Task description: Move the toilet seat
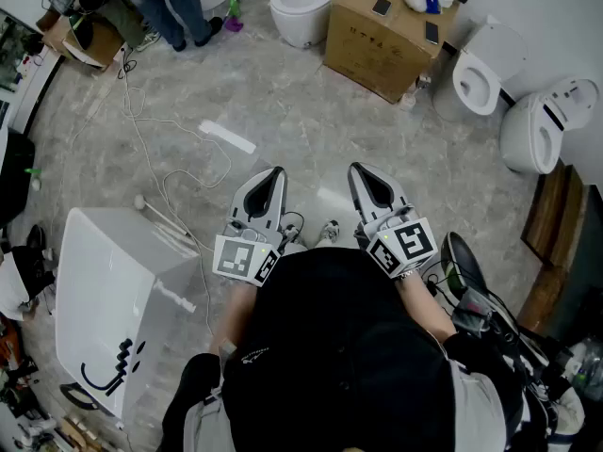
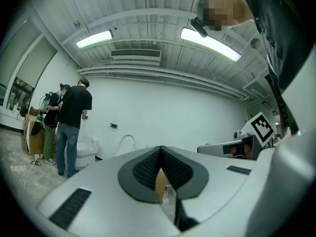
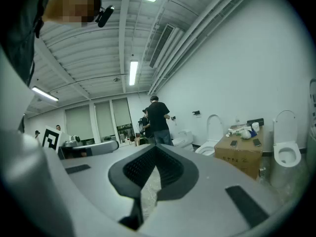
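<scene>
So we had both tongs clenched shut with nothing in them. The left tongs (image 1: pixel 270 181) and right tongs (image 1: pixel 365 177) were side by side, held level and close in to the body, over the grey floor (image 1: pixel 311 111).

The toilets were all up along the far walls. One toilet (image 1: pixel 301 6) sat left of a cardboard box (image 1: pixel 377 45), and two more were off to the right of it. In the right gripper view, the seat (image 3: pixel 286 114) stood upright on the toilet just right of that box, well apart from both tongs. We weren't touching any of it.

Other bits lying around: a cable (image 1: pixel 151 172) looped across the floor to the left, a flat white strip (image 1: pixel 226 137) ahead of the left tongs, and a big white case (image 1: pixel 113 290) down on the left. Two people (image 2: pixel 71 122) were standing over by the far toilet, backs mostly to us.
</scene>
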Demonstrator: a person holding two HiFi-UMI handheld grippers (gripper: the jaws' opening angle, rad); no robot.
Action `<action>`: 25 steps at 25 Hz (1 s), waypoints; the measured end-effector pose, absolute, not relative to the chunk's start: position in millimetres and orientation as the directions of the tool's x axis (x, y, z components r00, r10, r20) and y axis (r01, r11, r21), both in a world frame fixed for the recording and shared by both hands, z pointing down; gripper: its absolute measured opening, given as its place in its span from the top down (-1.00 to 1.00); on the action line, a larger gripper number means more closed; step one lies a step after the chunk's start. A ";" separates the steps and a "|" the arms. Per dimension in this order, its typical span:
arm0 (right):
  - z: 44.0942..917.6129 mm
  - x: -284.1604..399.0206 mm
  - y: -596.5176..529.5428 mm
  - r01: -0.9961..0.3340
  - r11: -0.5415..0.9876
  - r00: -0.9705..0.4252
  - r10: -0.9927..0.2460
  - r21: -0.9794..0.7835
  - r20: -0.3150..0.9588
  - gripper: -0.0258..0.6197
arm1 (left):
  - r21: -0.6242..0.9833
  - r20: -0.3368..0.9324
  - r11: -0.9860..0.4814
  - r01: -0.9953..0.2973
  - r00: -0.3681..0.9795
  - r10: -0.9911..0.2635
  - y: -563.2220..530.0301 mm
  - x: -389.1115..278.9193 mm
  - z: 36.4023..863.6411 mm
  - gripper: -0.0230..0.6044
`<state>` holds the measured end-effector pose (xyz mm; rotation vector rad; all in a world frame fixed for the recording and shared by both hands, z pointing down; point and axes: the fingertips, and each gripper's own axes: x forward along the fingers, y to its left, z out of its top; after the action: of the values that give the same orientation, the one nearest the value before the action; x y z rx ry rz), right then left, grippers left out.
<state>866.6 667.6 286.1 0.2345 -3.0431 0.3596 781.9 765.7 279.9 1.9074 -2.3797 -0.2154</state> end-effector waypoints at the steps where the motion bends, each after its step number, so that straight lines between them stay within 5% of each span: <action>1: 285.3 865.5 669.8 -0.158 0.961 -0.986 -0.143 -0.226 0.084 0.88 | 0.160 -0.023 0.213 -0.964 -0.219 -0.975 767.6 781.9 278.7 0.90; 25: 281.2 892.5 644.7 -0.153 0.966 -0.988 -0.146 -0.210 0.049 0.88 | 0.167 -0.043 0.213 -0.963 -0.223 -0.974 739.0 804.3 275.6 0.90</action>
<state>892.5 644.7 281.2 0.2345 -3.0820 0.3331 804.3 739.0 275.6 1.9123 -2.3899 -0.2427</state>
